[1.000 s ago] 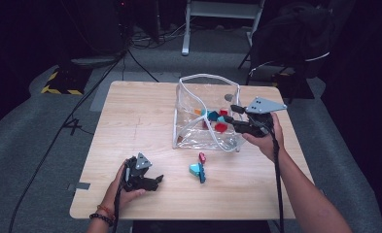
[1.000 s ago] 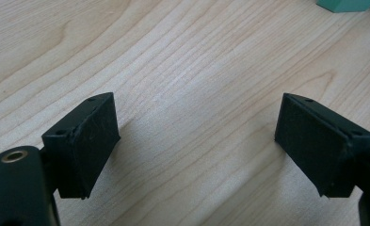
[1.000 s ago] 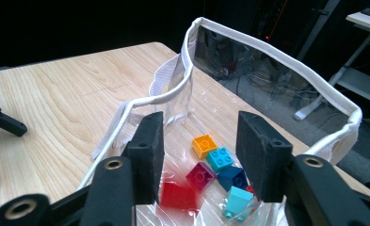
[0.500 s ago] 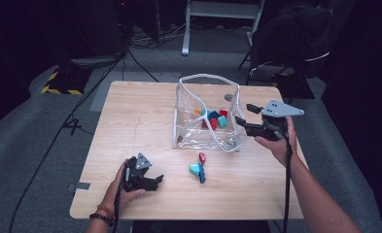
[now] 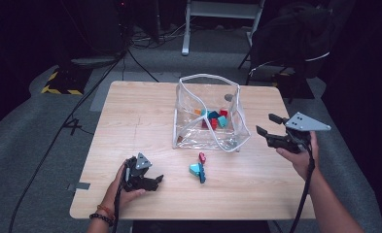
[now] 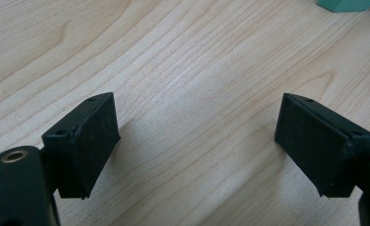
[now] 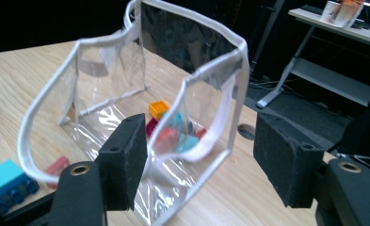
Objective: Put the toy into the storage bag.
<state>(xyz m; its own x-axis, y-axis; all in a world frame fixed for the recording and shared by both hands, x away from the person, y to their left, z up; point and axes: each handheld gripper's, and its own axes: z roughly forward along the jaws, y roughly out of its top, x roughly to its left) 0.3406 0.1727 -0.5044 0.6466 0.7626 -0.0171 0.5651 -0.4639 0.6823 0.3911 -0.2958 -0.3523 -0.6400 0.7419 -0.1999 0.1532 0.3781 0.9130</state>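
Wooden table (image 5: pixel 130 121), clear bag (image 5: pixel 208 116), perhaps 3 loose blocks (image 5: pixel 199 166)

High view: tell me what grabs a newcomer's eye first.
The clear plastic bag with white trim stands open mid-table, bright toy blocks heaped inside. In front of it a few loose blocks lie on the wooden table. The right claw hangs open beside the bag; the left claw rests open near the front edge.

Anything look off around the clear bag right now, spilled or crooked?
Yes. The clear bag sags, its near wall buckled inward rather than standing square. Most blocks sit inside it, but a small cluster of blocks lies loose on the table just in front, outside the bag.
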